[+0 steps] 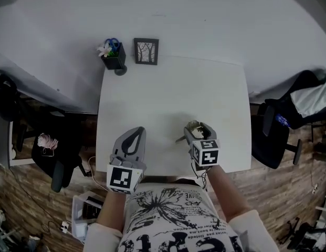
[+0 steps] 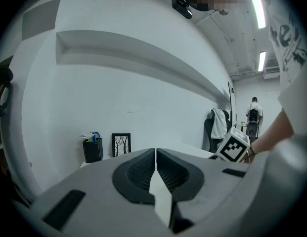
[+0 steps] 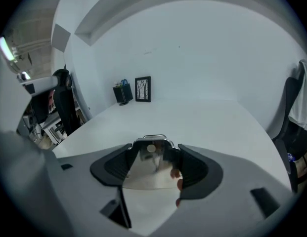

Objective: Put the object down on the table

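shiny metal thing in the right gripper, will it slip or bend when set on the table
The shiny metal object looks rigid, holding its shape between the right gripper's fingers. Its mirror-smooth surface probably makes it slippery, so it could slide on the table. It seems thin, likely light.

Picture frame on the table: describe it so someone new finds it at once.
Start at the white table and go to its far left corner, by the wall. Two things stand there: a dark pot with a white flower, and just right of it the picture frame. The frame is the flat, upright rectangle showing bare trees.
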